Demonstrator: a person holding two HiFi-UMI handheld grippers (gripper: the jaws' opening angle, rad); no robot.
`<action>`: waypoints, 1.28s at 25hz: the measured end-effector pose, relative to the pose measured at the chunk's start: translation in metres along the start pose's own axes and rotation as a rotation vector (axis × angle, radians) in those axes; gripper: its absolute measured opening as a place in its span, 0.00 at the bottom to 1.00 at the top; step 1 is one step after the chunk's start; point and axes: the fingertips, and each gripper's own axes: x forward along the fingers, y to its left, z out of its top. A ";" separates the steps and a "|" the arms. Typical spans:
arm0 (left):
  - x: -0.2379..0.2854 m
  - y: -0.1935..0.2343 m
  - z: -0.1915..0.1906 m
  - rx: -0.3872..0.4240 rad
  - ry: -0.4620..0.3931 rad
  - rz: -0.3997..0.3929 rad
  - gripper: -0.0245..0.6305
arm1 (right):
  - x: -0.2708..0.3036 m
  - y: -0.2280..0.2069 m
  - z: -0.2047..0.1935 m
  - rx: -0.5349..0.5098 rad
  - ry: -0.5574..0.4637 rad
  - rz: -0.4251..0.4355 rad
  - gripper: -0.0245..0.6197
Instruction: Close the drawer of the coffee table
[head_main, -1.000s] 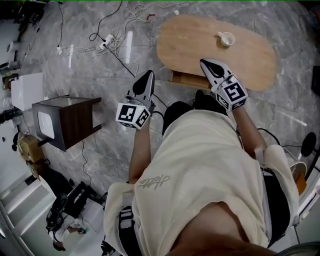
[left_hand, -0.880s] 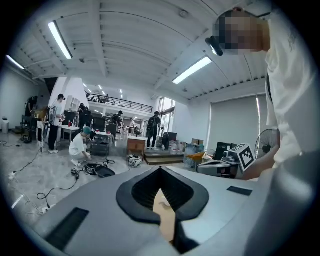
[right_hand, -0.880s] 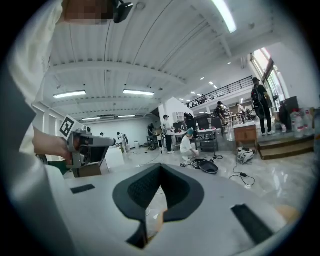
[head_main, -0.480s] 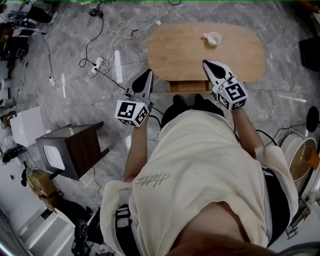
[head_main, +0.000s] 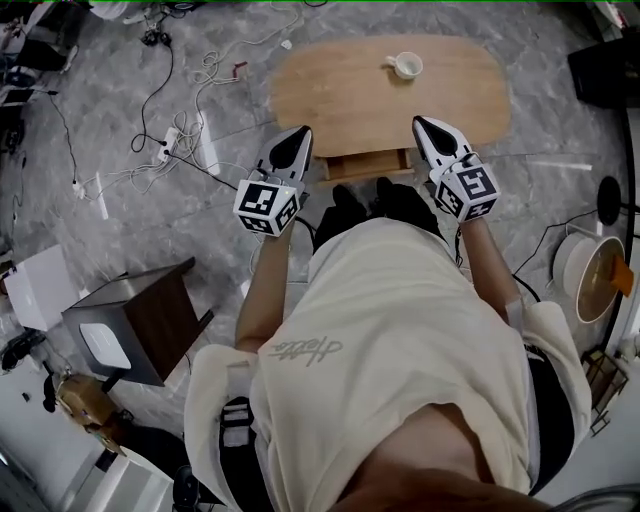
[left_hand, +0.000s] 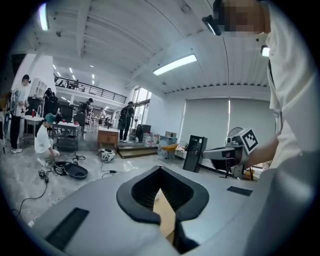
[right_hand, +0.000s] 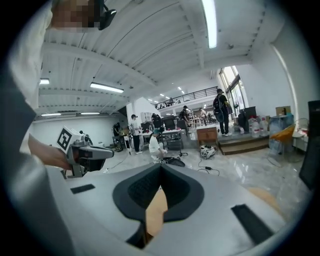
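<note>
The person has squared up to the bench, so the drawer, still standing out from the near edge, now lies between the left claw and the right claw, slightly behind their tips. Each claw is closed to its tips and empty. Neither seems to touch the drawer; the push likely comes next.

Bright, even indoor light falls from ceiling strip lights. Both gripper views bend strongly, with dark vignetted corners. The marble floor shows a soft sheen.
</note>
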 end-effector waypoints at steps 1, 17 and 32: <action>0.004 0.001 -0.008 -0.002 0.012 -0.007 0.04 | -0.002 0.000 -0.005 0.006 0.009 -0.010 0.03; 0.103 0.009 -0.137 -0.139 0.290 -0.023 0.04 | 0.017 -0.078 -0.105 0.020 0.237 -0.002 0.03; 0.139 0.017 -0.384 -0.459 0.687 0.065 0.04 | 0.019 -0.136 -0.378 0.104 0.753 0.108 0.03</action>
